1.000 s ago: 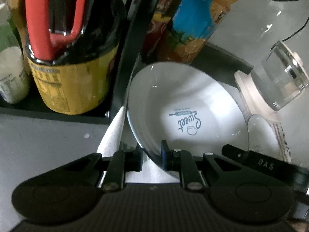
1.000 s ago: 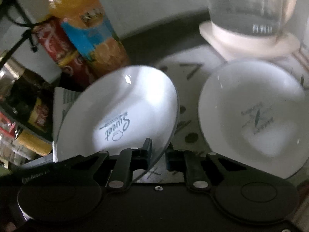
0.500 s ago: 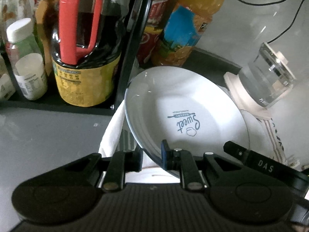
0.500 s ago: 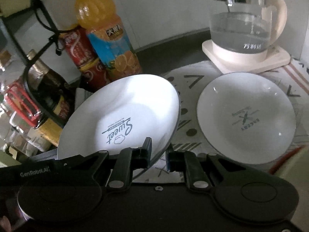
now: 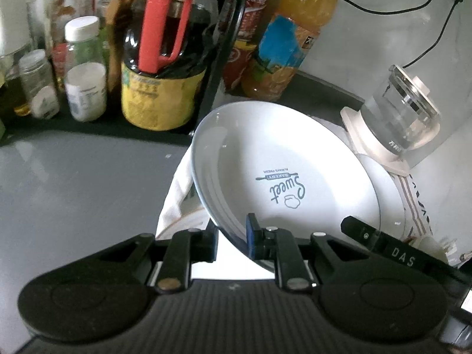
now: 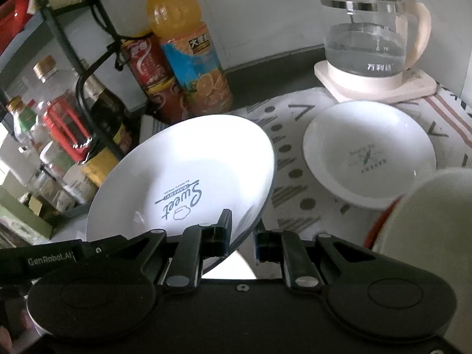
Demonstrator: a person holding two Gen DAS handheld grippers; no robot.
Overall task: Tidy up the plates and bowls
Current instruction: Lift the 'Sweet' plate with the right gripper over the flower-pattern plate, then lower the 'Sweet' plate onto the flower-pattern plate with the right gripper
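1. My left hand-held gripper [image 5: 231, 240] pinches the rim of a glossy white round plate printed "Sweet Bakery" in blue [image 5: 283, 177], tilted above the bench.
2. My right hand-held gripper [image 6: 240, 236] straddles the opposite rim; whether it clamps, I cannot tell.
3. A second white plate [image 6: 368, 153] lies on the patterned cloth [image 6: 292, 147].

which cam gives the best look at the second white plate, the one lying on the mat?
Right wrist. It shows the second plate whole, lying flat on the patterned mat before the glass kettle. In the left wrist view only a sliver peeks out behind the held Sweet plate.
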